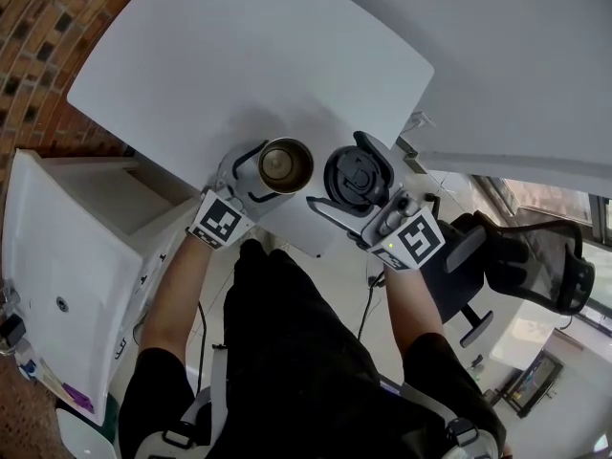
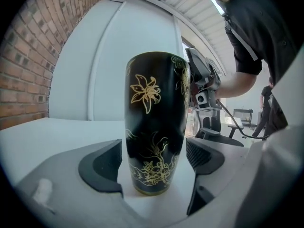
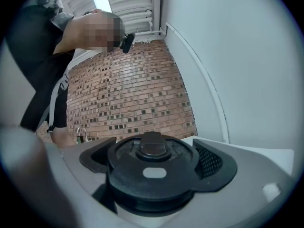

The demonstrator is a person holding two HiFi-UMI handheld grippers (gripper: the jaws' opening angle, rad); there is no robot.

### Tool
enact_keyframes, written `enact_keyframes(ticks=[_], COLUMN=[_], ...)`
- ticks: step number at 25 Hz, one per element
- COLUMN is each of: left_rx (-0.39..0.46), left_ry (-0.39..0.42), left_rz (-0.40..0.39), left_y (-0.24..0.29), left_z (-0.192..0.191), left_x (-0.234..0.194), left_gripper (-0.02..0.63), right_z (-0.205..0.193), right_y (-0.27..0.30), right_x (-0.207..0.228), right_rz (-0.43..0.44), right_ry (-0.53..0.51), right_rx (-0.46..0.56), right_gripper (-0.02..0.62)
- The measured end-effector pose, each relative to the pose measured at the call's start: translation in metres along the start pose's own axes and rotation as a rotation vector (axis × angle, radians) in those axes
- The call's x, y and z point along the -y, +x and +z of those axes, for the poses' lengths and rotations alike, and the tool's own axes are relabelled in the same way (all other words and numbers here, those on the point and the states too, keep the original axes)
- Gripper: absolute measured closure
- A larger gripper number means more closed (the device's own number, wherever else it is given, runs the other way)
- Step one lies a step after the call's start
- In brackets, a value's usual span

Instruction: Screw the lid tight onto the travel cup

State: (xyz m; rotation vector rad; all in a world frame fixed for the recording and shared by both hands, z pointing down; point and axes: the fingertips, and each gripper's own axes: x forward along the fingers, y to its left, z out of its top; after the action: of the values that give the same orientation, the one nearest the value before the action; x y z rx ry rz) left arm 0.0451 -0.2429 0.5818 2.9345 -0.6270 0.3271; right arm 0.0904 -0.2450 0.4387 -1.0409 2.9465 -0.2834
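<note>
A black travel cup (image 1: 285, 165) with gold flowers (image 2: 156, 113) stands upright and uncapped on the white table (image 1: 239, 55), near its front edge. My left gripper (image 1: 260, 175) reaches around its lower part. In the left gripper view the left gripper (image 2: 152, 160) stands open, with a gap between each pad and the cup wall. To the right of the cup, the black round lid (image 1: 356, 175) sits between the jaws of my right gripper (image 1: 349, 178). In the right gripper view the lid (image 3: 152, 175) fills the span of the right gripper (image 3: 152, 160), top face up, both pads against its rim.
A brick wall (image 1: 38, 27) runs along the left, with a white cabinet (image 1: 67, 247) below it. A second white table (image 1: 516, 65) lies at the upper right. A black office chair (image 1: 526, 256) stands to the right of the person's legs.
</note>
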Motion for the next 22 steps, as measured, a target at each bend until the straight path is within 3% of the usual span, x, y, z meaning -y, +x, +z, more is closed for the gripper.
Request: enact_keyframes(ticks=[8, 12, 22], left_rx=[0.050, 0.053, 0.046], left_ry=[-0.041, -0.030, -0.039], left_rz=[-0.025, -0.057, -0.065], left_y=[0.003, 0.003, 0.005], left_z=[0.004, 0.006, 0.006], left_x=[-0.003, 0.001, 0.003], left_gripper=[0.183, 0.235, 0.238], right_z=[0.006, 0.004, 0.002], right_y=[0.033, 0.050, 0.074], right_x=[-0.013, -0.026, -0.036], right_rz=[0.064, 0.096, 0.139], right_ry=[-0.047, -0.037, -0.045], right_rx=[0.009, -0.003, 0.022], right_gripper=[0.094, 0.094, 0.094])
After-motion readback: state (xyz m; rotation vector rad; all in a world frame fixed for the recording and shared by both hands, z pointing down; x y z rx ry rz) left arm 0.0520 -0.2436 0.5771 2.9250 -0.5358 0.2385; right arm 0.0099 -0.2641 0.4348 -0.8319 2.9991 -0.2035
